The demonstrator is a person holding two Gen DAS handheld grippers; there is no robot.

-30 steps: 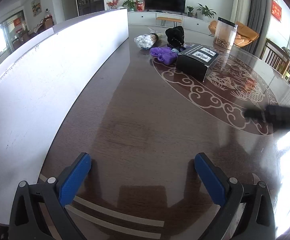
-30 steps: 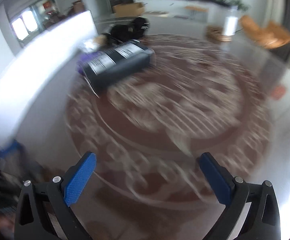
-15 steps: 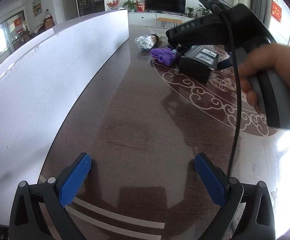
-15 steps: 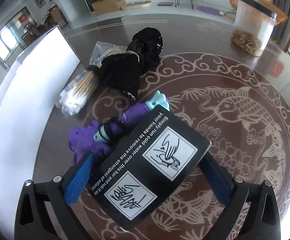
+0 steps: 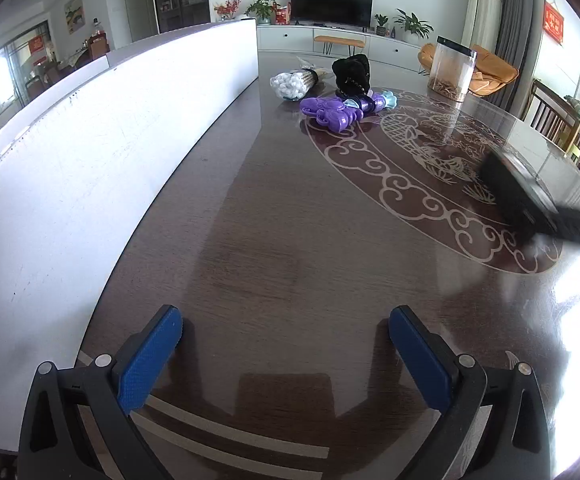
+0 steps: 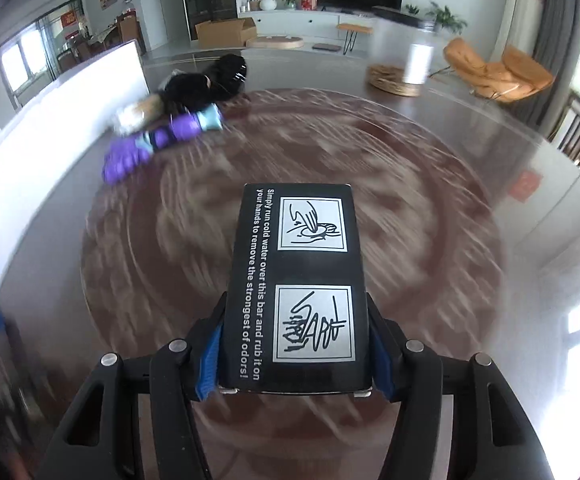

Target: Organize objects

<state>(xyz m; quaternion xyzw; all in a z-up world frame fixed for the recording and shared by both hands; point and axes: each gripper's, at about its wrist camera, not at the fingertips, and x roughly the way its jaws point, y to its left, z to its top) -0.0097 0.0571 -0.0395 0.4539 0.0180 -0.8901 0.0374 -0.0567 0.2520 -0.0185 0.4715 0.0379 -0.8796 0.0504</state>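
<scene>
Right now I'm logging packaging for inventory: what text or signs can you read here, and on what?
"Simply run cold water over this bar and rub it on your hands to remove the strongest of odors!" on the black box held in the right gripper.
Red wall hanging: characters too small to read.
Red hanging by the far windows: unreadable.

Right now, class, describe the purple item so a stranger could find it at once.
On the dark table, look to the far cluster beside the white partition. The purple toy lies flat in front of the black bag and cotton swabs, the only purple thing there.
</scene>
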